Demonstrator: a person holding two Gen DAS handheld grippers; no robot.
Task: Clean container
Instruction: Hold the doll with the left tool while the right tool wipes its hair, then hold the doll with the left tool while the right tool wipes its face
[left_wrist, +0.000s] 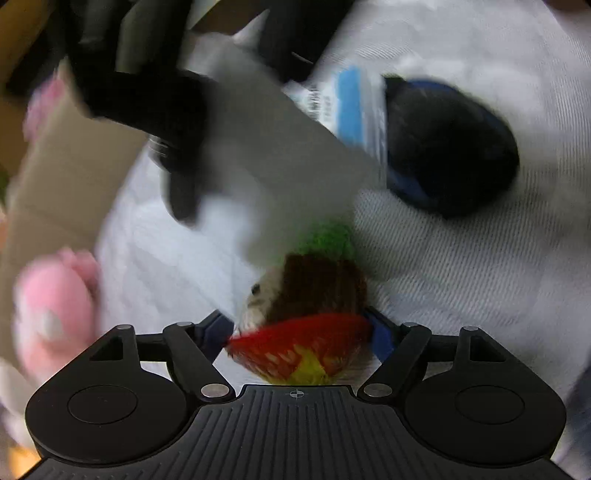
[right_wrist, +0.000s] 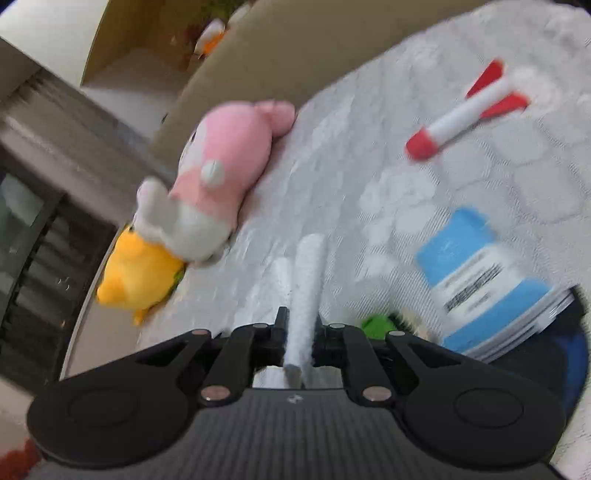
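Note:
Both views are motion-blurred. My left gripper (left_wrist: 301, 328) is shut on a plush toy (left_wrist: 306, 325) with a red and yellow part, a brown body and a green tuft. My right gripper (right_wrist: 300, 328) is shut on a white cloth (right_wrist: 306, 280), held edge-on; in the left wrist view the cloth (left_wrist: 273, 155) hangs as a wide white sheet from the black right gripper body (left_wrist: 147, 99), just above the plush toy. A cardboard box (right_wrist: 266, 48) stands at the back left, with toys inside. The green tuft (right_wrist: 376, 325) shows just right of my right gripper.
A pink and white plush (right_wrist: 221, 173) and a yellow plush (right_wrist: 136, 273) lie on the white patterned tablecloth (right_wrist: 388, 184) near the box. A blue and white book (right_wrist: 480, 280) lies on a dark blue round object (left_wrist: 450, 147). A red and white toy rocket (right_wrist: 465, 114) lies farther right.

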